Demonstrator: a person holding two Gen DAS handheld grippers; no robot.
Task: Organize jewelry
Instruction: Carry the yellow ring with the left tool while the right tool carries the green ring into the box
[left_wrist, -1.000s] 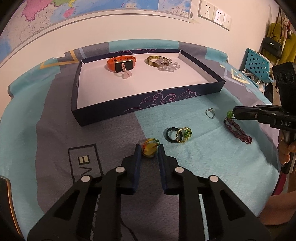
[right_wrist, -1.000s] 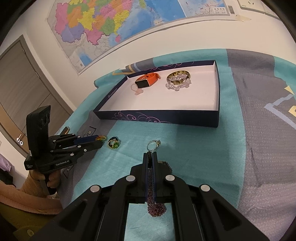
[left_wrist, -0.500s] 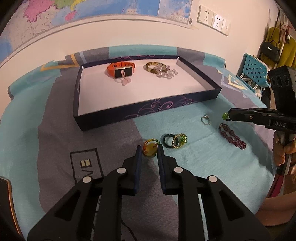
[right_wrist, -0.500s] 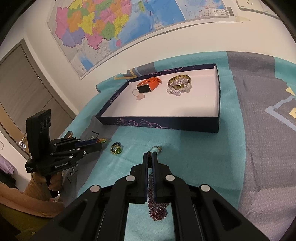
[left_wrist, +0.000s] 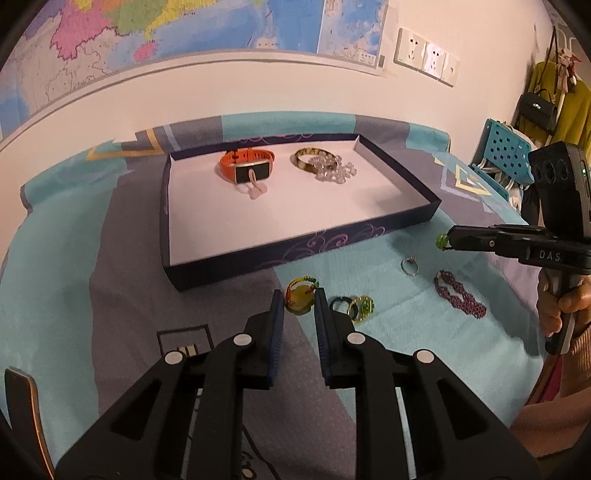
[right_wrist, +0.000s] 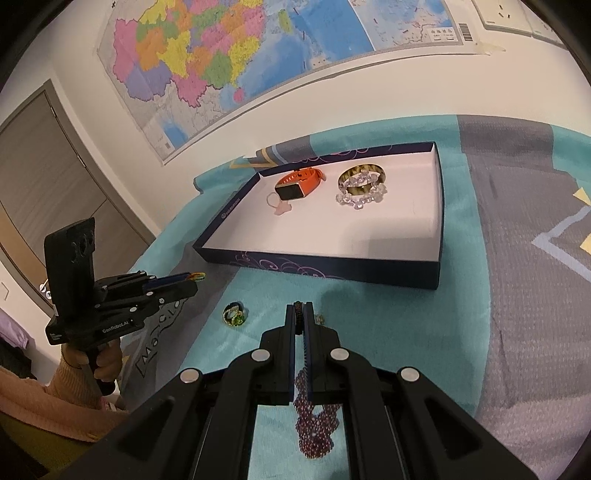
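Observation:
My left gripper is shut on an amber charm with a red, green and yellow cord loop. In the right wrist view that gripper holds it above the cloth. My right gripper is shut, and a small green bead piece sticks out of its tip in the left wrist view. A purple bead bracelet lies on the cloth under the right gripper, apart from it. The dark blue tray with a white floor holds an orange watch, a gold bangle and a clear bead bracelet.
A silver ring lies in front of the tray. A black ring and a green-stone gold ring touch each other beside my left fingers. A person's hand holds the right gripper's handle. A blue chair stands at the right.
My right gripper's tip has risen off the purple bracelet, which now lies apart below it. My left gripper still grips the amber charm and has barely shifted.

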